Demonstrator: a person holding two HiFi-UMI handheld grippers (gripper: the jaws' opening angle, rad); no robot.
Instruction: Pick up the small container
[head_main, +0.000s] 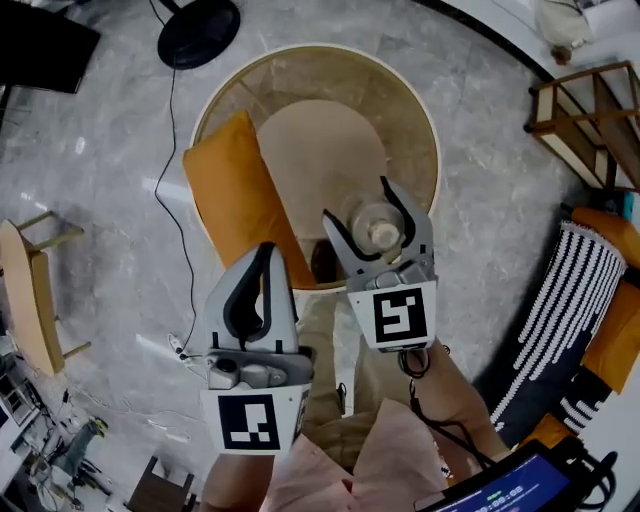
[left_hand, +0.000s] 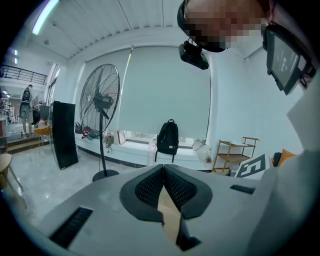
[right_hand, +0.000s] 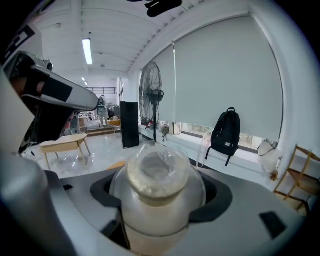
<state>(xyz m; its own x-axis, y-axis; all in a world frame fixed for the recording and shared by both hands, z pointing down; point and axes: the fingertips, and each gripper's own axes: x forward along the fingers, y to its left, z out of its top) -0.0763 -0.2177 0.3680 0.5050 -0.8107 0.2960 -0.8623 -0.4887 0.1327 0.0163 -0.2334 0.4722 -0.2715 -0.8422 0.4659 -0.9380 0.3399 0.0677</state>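
Note:
The small container (head_main: 380, 230) is a clear rounded jar with a pale stopper covered in film. My right gripper (head_main: 358, 205) is shut on it, one curved jaw on each side, and holds it in the air above the round wicker seat (head_main: 422, 125). The right gripper view shows the container (right_hand: 157, 182) filling the gap between the dark pads (right_hand: 216, 197). My left gripper (head_main: 264, 252) is lower left of it, apart from the jar. In the left gripper view, the left gripper (left_hand: 163, 169) has its ribbed pads pressed together with nothing between them.
An orange cushion (head_main: 235, 195) leans on the seat's left side beside a beige pad (head_main: 320, 150). A fan base (head_main: 198, 30) and its cable lie on the marble floor at top left. A wooden stool (head_main: 30, 290) stands left, a wooden shelf (head_main: 590, 115) and a striped cushion (head_main: 565, 300) right.

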